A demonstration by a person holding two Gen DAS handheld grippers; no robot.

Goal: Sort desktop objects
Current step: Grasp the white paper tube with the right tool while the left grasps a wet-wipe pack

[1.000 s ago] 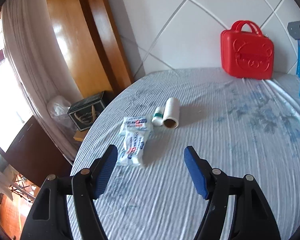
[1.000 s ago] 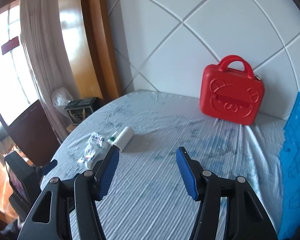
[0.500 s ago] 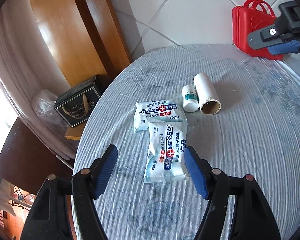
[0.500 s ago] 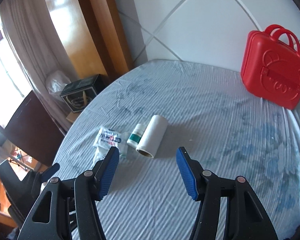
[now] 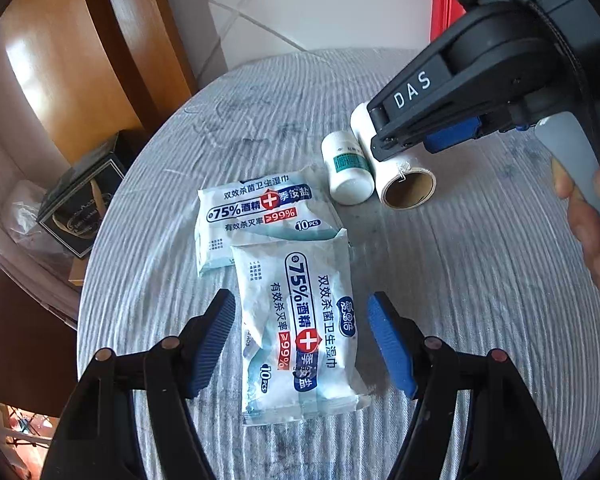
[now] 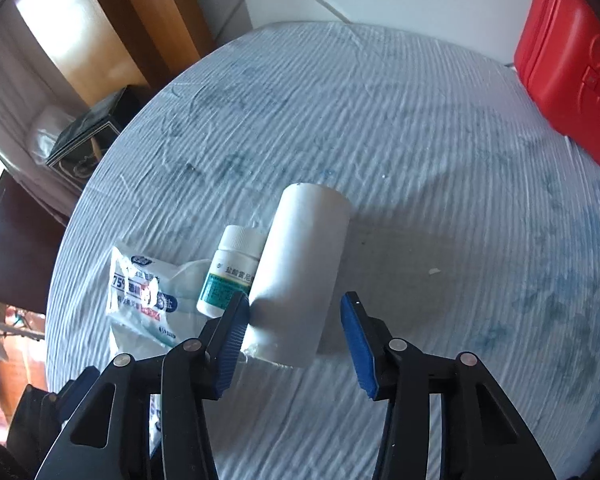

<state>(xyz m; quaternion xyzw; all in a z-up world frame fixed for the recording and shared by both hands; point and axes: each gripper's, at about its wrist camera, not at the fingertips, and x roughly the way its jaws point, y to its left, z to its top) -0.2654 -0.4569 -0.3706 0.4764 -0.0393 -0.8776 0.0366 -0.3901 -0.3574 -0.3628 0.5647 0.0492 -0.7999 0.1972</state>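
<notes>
Black left gripper and right gripper, blue ribbed pads, "DAS" lettering.

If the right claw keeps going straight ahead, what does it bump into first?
Most likely the white paper roll. It lies between the open fingers of the right claw, nearer than anything else; the pill bottle sits just left of that path.

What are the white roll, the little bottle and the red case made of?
White roll: likely matte paper wound on a brown cardboard core, seen at its open end.
Little bottle: probably smooth white plastic, with a ribbed cap and a printed green label.
Red case: looks like hard glossy plastic, with shapes moulded into its face.
</notes>
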